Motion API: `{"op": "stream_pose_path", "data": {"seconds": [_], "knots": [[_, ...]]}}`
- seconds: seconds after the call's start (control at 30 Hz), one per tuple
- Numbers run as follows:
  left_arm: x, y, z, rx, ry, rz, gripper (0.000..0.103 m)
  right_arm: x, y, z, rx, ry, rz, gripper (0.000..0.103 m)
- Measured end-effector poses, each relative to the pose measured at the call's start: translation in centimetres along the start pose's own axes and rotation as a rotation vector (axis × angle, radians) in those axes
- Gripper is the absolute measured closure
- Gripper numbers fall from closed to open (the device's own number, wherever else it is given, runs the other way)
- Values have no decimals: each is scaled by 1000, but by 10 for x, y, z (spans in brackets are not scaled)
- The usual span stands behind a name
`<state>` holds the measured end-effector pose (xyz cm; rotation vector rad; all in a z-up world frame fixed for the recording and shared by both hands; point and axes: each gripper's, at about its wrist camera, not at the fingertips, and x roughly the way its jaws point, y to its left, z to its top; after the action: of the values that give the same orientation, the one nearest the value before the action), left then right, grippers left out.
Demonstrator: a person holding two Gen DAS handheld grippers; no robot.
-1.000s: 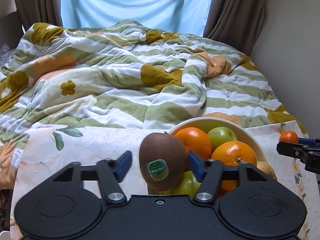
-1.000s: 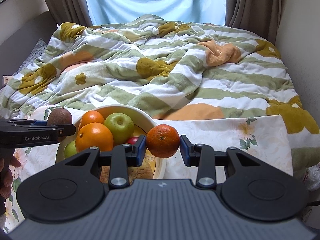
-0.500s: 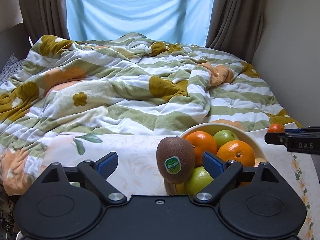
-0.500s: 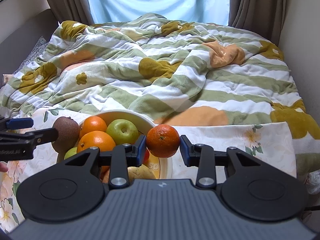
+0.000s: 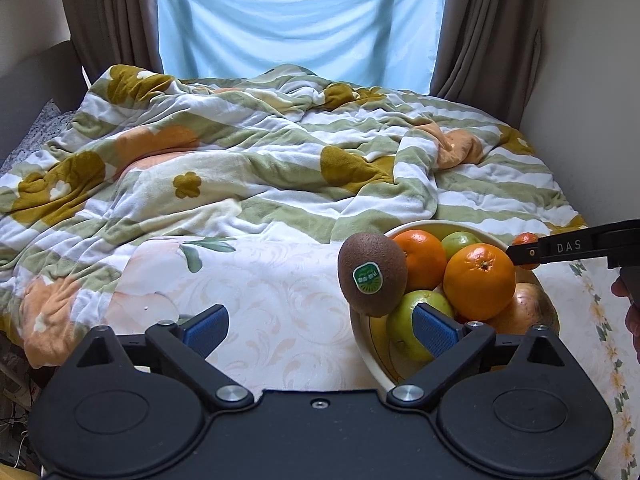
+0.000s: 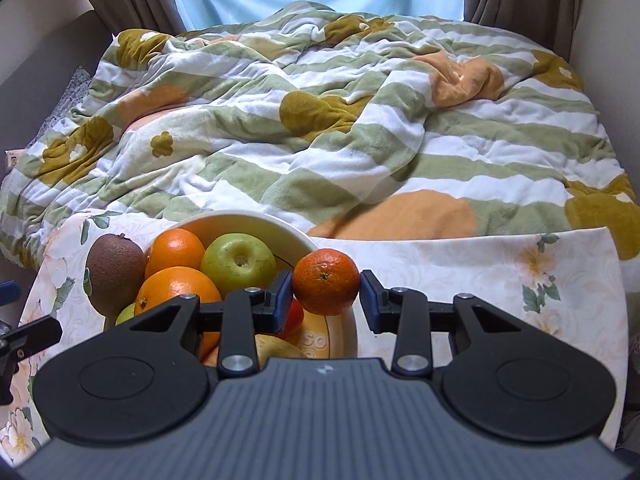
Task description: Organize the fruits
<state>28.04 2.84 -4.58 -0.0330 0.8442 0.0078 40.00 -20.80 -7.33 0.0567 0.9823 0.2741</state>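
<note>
A cream bowl (image 5: 416, 227) (image 6: 248, 220) holds two oranges (image 5: 479, 281), green apples (image 6: 239, 260) and other fruit. A brown kiwi (image 5: 373, 273) with a green sticker rests on the bowl's left rim, also seen in the right wrist view (image 6: 115, 272). My left gripper (image 5: 320, 330) is open wide and empty, just in front of the kiwi. My right gripper (image 6: 325, 295) is shut on a small mandarin (image 6: 325, 281) over the bowl's right rim. The mandarin shows small in the left wrist view (image 5: 525, 240).
The bowl stands on a floral cloth (image 5: 256, 292) (image 6: 480, 276) at the foot of a bed. A rumpled green-striped blanket (image 5: 260, 160) lies behind it. Curtains and a window are at the back, a wall on the right.
My left gripper opened, let go of the kiwi on the bowl's rim, and drew back and up. My right gripper kept the mandarin and moved slightly over the bowl's edge.
</note>
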Motion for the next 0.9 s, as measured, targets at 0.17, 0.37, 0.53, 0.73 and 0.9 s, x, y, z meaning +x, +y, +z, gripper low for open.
{"op": "stream_pose_path", "data": {"seconds": [0.17,0.37,0.53,0.73,0.9], "knots": [[-2,0,-5,-12,-4,1,3,1,5,0,-3,-2,26,51],[-7,0,-11,-13,-7,3,3,1,12,3,-38,-36,51,33],[-14,-1,-14,-14,-12,-2,3,-9,11,2,-14,-82,25,7],[-42,-10,-17,-18,-45,-10,3,-40,7,-4,11,-110,21,7],[-79,-23,-25,-4,-95,-8,3,-88,10,-17,-7,-156,-10,7]]}}
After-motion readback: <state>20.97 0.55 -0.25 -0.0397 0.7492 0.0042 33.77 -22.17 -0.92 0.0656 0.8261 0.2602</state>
